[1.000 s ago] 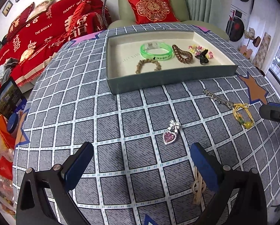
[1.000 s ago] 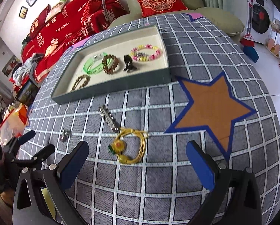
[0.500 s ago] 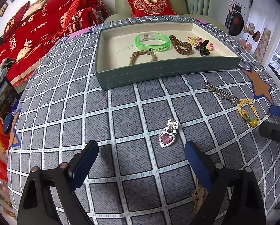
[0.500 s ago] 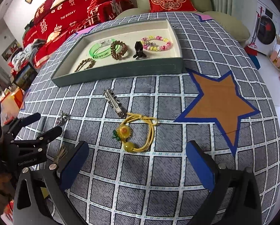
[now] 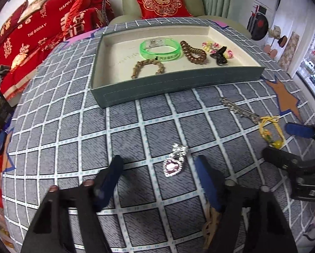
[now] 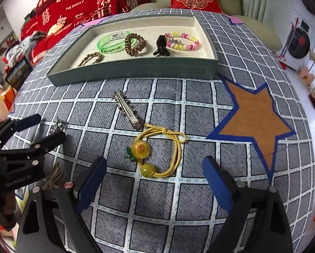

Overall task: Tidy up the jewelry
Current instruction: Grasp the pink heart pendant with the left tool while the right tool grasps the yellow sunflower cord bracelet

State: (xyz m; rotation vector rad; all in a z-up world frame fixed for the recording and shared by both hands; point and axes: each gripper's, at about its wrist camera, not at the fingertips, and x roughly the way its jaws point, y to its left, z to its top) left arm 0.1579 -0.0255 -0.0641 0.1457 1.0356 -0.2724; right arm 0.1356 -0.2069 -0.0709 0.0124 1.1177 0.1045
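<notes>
With five pieces already in the tray (image 5: 178, 88) at the bench's far edge, I am closing my empty left tool (image 5: 159, 169) around the heart pendant (image 5: 173, 165) and my empty right tool (image 6: 155, 174) around the sunflower tie (image 6: 157, 147), leaving the silver clip (image 6: 126, 109).

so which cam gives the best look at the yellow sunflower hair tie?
Right wrist: the yellow sunflower hair tie lies whole and sharp on the cloth just ahead of the closing jaws, untouched. Left wrist shows it small and distorted at the right edge, beside the right gripper.
</notes>
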